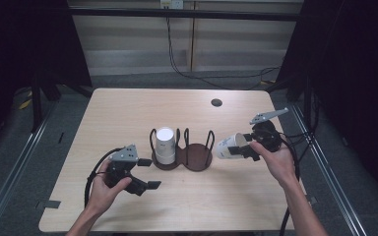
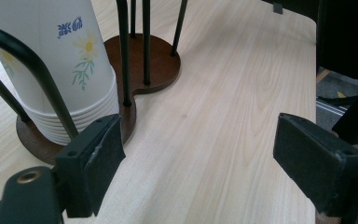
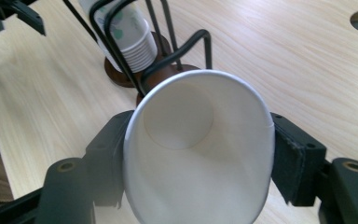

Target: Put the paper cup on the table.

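Observation:
A brown two-bay cup holder (image 1: 197,160) with black wire hoops stands mid-table. Its left bay holds an upside-down stack of white paper cups (image 1: 166,145) printed with flowers (image 2: 65,70). My right gripper (image 1: 243,146) is shut on one white paper cup (image 1: 229,146), lying on its side above the table just right of the holder's empty right bay. In the right gripper view that cup (image 3: 200,149) is squeezed oval between the pads, mouth toward the camera. My left gripper (image 1: 145,174) rests open on the table in front of the stack, nothing between its pads (image 2: 98,158).
A round cable hole (image 1: 216,102) sits at the table's far right. Cables trail off both grippers and along the floor behind the table. Metal rails run along both sides.

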### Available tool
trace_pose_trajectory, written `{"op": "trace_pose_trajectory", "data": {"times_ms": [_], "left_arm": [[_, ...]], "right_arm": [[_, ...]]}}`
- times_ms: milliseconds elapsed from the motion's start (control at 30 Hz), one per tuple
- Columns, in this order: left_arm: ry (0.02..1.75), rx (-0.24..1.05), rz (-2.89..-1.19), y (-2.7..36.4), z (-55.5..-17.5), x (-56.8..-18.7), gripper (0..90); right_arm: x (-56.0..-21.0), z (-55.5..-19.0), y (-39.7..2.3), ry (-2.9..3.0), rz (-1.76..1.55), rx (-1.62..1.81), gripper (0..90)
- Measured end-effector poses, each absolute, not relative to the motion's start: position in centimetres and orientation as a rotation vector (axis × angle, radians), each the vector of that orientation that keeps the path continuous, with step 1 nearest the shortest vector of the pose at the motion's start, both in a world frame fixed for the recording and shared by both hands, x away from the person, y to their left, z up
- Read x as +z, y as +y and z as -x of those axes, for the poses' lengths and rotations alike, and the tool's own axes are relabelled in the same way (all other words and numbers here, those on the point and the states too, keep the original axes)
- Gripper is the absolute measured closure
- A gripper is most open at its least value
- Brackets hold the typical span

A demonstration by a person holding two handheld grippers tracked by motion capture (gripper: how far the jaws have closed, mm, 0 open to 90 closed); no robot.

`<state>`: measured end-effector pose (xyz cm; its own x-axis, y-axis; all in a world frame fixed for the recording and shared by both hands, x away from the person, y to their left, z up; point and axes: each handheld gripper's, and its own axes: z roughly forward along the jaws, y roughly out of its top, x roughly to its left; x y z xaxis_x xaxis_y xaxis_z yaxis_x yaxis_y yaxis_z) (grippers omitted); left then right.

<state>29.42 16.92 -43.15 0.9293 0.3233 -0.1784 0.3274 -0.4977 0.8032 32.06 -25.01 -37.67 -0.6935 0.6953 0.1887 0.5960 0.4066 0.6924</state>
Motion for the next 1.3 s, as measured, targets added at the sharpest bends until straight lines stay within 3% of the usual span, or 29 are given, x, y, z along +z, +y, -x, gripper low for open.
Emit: {"op": "trace_pose_trajectory", "data": {"times_ms": [1300], "left_arm": [[0.479,-0.01,-2.141,17.2,-29.6,-43.7,16.2]], "right_arm": [[-39.8,-39.5,-24.2,2.624,-1.372,0.526,27.4]]}}
